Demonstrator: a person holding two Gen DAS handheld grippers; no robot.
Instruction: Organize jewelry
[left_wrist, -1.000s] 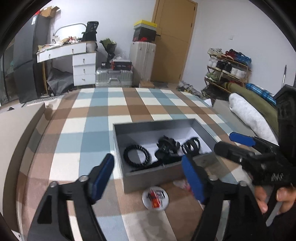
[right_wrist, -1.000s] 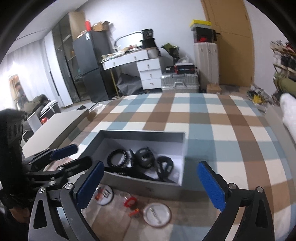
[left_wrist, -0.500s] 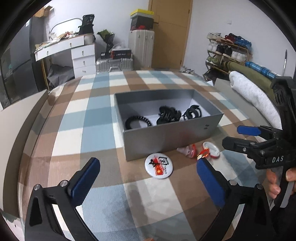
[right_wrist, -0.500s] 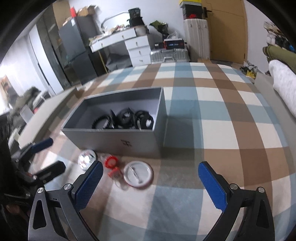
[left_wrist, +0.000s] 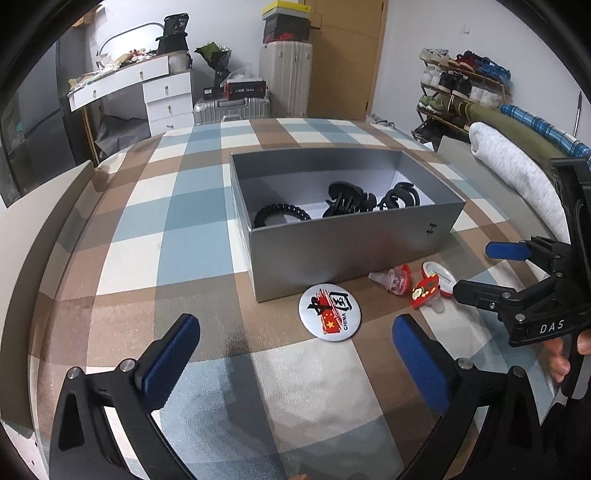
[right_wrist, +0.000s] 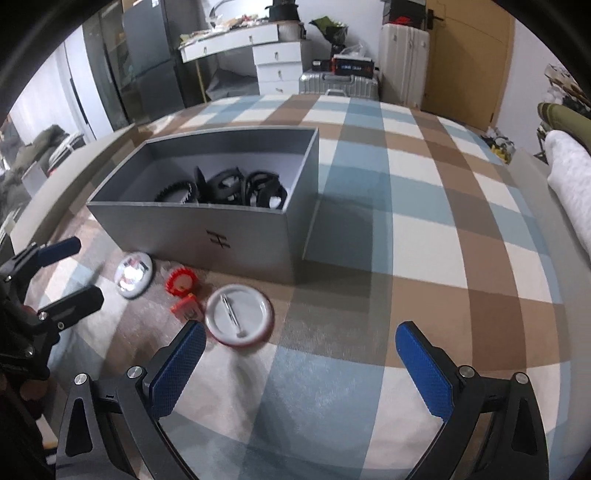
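A grey open box (left_wrist: 369, 254) (right_wrist: 192, 221) on the checked cloth holds black hair ties and claw clips (left_wrist: 347, 203) (right_wrist: 225, 188). In front of it lie a round China badge (left_wrist: 330, 312) (right_wrist: 133, 275), small red clips (left_wrist: 424, 291) (right_wrist: 181, 282), and a white badge lying pin side up (right_wrist: 240, 314). My left gripper (left_wrist: 295, 363) is open and empty, near the China badge. My right gripper (right_wrist: 301, 363) is open and empty, just short of the white badge; it also shows in the left wrist view (left_wrist: 491, 269).
The checked cloth (right_wrist: 406, 221) covers a bed-like surface. A rolled white blanket (left_wrist: 517, 177) lies along the right edge. A beige board (left_wrist: 33, 206) borders the left. Beyond are a white desk (left_wrist: 140, 88), suitcases (left_wrist: 284, 77) and a shoe rack (left_wrist: 461, 88).
Both grippers have pulled back from the box and dropped lower toward the cloth. My left gripper has opened wider. The badges and clips now lie closer in front of the fingers.
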